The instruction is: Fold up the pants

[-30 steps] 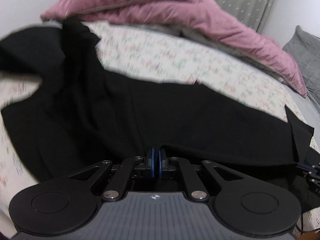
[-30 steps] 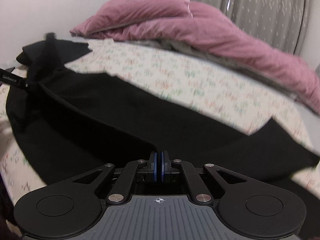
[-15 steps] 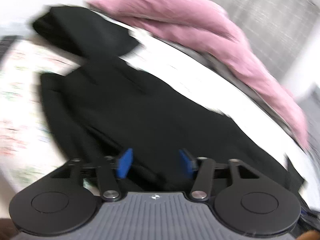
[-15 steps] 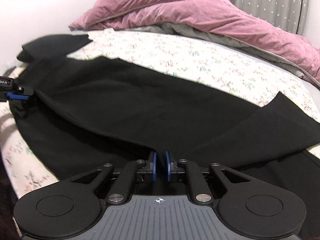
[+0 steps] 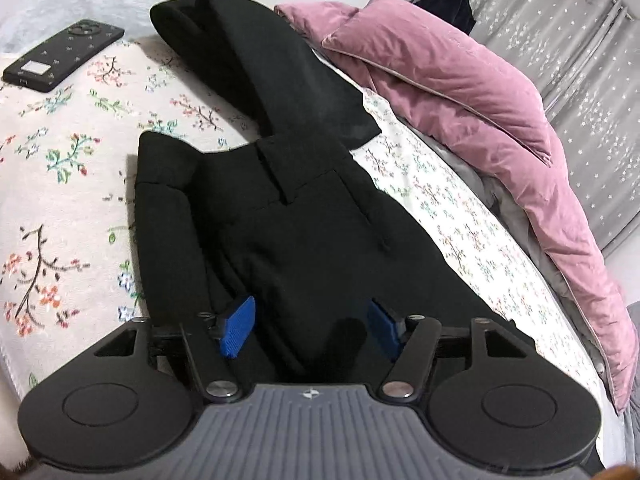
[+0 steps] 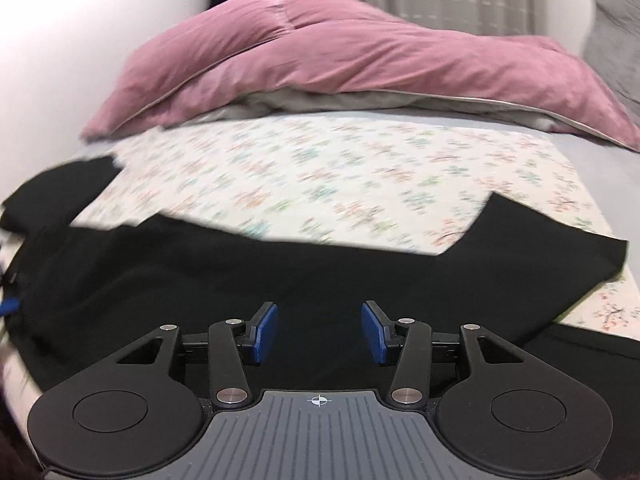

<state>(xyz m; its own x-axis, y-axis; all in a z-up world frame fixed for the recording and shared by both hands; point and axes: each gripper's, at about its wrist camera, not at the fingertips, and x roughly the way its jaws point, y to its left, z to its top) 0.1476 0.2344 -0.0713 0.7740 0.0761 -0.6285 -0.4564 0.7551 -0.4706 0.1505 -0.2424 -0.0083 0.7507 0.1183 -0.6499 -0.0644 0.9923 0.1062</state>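
Lying across a floral bed sheet (image 5: 72,168), black pants (image 5: 304,240) stretch from the waistband end to the leg ends, which appear in the right wrist view at the right (image 6: 560,264). In the left wrist view the waist part sits in front of the left gripper (image 5: 310,328), with a flap or belt-loop piece visible near the top of the waist; another black fabric part extends up toward the wall behind it, whether same garment cannot tell. Left gripper fingers (image 5: 236,328) are spread wide, nothing between them, hovering just over the black cloth; contact with the fabric cannot be told. Right gripper (image 6: 320,332) fingers (image 6: 264,332) also spread apart, holding nothing, positioned over the middle of the pants legs (image 6: 240,280). Right view is motion-blurred on the sheet pattern. A small blue bit shows at the far left edge of the right view, likely the other gripper's pad, too cropped to confirm.

Pink duvet (image 5: 460,92) is bunched along the far side of the bed, also seen in the right view (image 6: 360,52), with grey lining under its edge. Black phone (image 5: 64,54) lies face down on the sheet at the far left, well apart from the pants. Grey curtain (image 5: 580,40) with small white dots hangs behind the duvet.
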